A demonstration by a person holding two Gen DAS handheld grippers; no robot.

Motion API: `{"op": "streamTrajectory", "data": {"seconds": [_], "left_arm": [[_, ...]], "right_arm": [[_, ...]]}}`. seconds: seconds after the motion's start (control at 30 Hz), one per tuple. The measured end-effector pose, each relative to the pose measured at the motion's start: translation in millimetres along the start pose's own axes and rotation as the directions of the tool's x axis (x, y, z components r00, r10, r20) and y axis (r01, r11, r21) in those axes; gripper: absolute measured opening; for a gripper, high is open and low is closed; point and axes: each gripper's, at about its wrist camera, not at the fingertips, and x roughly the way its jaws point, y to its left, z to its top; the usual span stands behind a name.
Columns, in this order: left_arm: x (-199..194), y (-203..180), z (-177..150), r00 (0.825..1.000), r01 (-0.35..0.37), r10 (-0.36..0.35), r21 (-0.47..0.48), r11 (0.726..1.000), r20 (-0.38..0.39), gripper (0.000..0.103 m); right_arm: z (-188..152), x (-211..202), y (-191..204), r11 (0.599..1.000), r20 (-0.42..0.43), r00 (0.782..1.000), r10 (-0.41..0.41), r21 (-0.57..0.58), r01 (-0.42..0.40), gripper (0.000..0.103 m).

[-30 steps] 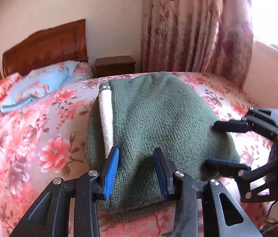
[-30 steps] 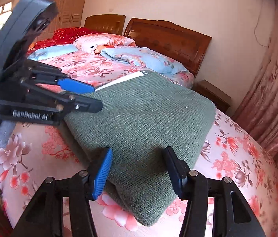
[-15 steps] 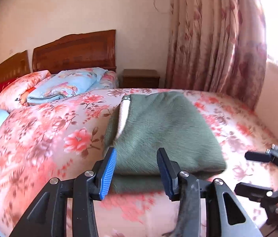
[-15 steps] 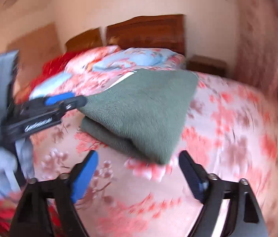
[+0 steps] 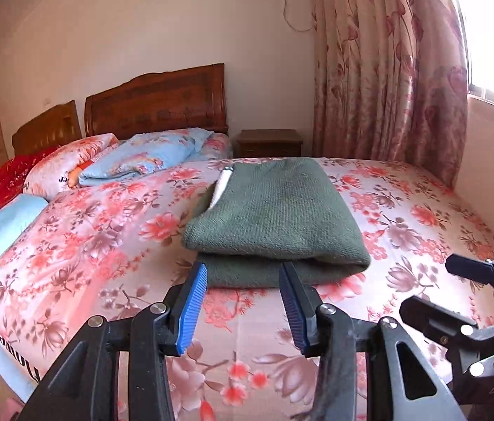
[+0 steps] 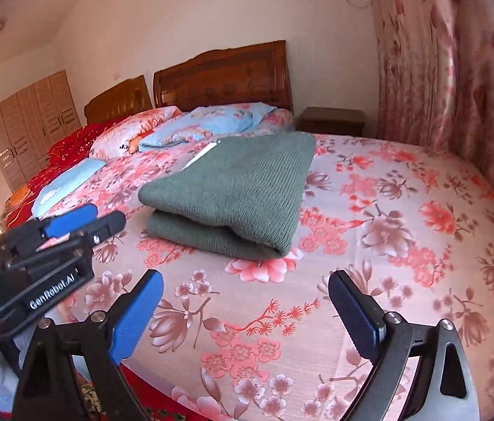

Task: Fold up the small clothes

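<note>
A green knitted garment (image 5: 275, 217) lies folded on the floral bed sheet (image 5: 113, 231), with a white strip showing at its far left edge. It also shows in the right wrist view (image 6: 236, 189). My left gripper (image 5: 243, 298) is open and empty, just short of the garment's near edge. My right gripper (image 6: 247, 305) is wide open and empty, well back from the garment over the sheet. The right gripper shows at the right of the left wrist view (image 5: 457, 287). The left gripper shows at the left of the right wrist view (image 6: 82, 221).
Pillows and a blue quilt (image 5: 141, 158) lie by the wooden headboard (image 5: 155, 101). A nightstand (image 5: 268, 142) stands beside the floral curtain (image 5: 387, 70). A wardrobe (image 6: 29, 122) stands far left. The bed's near edge (image 6: 162, 386) is below my right gripper.
Both grippers have pulled back from the folded garment and let it lie on the bed. The right gripper has opened wider.
</note>
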Motion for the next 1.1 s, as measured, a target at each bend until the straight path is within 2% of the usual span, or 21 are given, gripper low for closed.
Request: {"op": "streamTrajectory", "data": {"seconds": [0.23,1.1], "left_arm": [[-7,-9,-5,1.000,0.013,-0.014,0.029,0.999,0.016,0.044],[-12,-5,-8,1.000,0.015,-0.015,0.008,1.000,0.018,0.044]], "right_arm": [[0,-8,-1,1.000,0.021,1.000,-0.010,0.000,0.010,0.103],[-3,-5,7,1.000,0.016,1.000,0.000,-0.025,0.001,0.103]]}}
